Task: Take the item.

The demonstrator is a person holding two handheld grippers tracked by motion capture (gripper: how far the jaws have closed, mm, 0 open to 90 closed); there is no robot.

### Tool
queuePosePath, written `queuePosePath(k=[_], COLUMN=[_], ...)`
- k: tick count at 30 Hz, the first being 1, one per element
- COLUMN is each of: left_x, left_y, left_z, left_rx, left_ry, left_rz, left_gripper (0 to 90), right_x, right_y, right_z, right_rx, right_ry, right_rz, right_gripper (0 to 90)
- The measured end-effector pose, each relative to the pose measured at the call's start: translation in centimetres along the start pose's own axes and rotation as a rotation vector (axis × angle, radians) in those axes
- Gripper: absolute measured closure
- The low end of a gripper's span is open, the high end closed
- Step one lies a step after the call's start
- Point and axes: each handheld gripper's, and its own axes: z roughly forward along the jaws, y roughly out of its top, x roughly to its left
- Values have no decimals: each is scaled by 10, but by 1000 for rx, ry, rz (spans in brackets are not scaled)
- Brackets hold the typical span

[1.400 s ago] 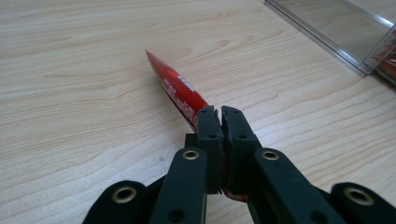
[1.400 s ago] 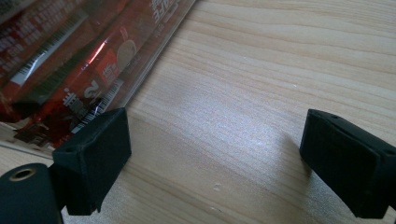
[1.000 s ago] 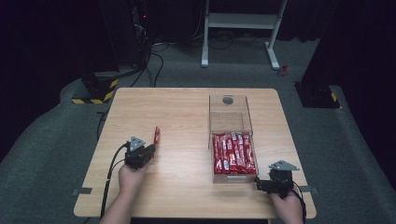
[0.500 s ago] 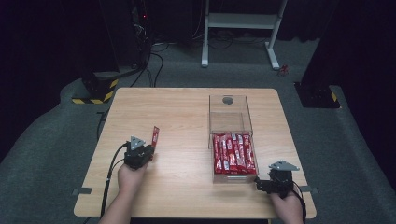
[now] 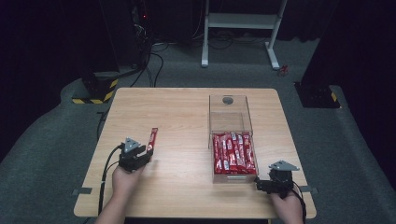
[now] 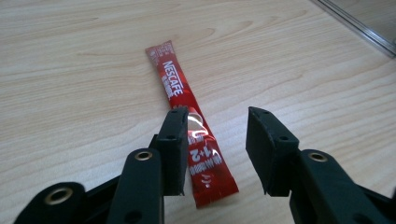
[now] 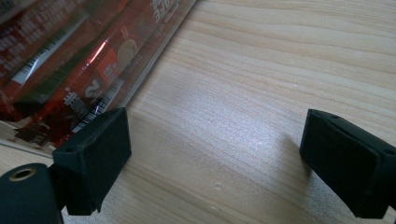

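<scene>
A red Nescafe sachet (image 5: 152, 138) lies flat on the wooden table (image 5: 187, 116), left of centre. My left gripper (image 5: 145, 155) sits at the sachet's near end. In the left gripper view the sachet (image 6: 180, 93) runs away from me, its near end passing under the left jaw, and the left gripper (image 6: 217, 122) is open with nothing clamped. A clear plastic box (image 5: 231, 135) right of centre holds several more red sachets (image 5: 233, 154) in its near half. My right gripper (image 5: 261, 183) rests at the box's near right corner, open (image 7: 215, 126) over bare wood.
The far half of the clear box (image 5: 228, 114) holds no sachets. In the right gripper view the box wall (image 7: 70, 56) lies close on the left. A white metal stand (image 5: 243, 28) and dark equipment stand on the floor beyond the table.
My left gripper has drawn back slightly toward the person. The sachet lies in about the same place, and the right gripper has not moved.
</scene>
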Motion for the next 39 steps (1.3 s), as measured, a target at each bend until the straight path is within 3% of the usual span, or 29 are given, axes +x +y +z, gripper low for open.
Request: queuePosePath(k=[12, 21, 31, 35, 39], left_x=[2, 6, -1, -2, 0], left_y=[-18, -41, -68, -70, -71], left_z=[-25, -35, -53, -53, -52], left_rx=[-5, 51, 102, 109, 114], left_ry=[-66, -75, -14, -13, -21], left_rz=[-18, 9, 144, 132, 98], left_gripper=[504, 416, 305, 192, 151], right_x=[0, 0, 0, 0, 1], right_y=[0, 0, 0, 0, 0], right_z=[0, 0, 0, 0, 0], right_rx=[0, 0, 0, 1, 1], right_ry=[0, 0, -1, 0, 0], right_rz=[0, 1, 0, 0, -1], right_gripper=[86, 87, 86, 87, 87])
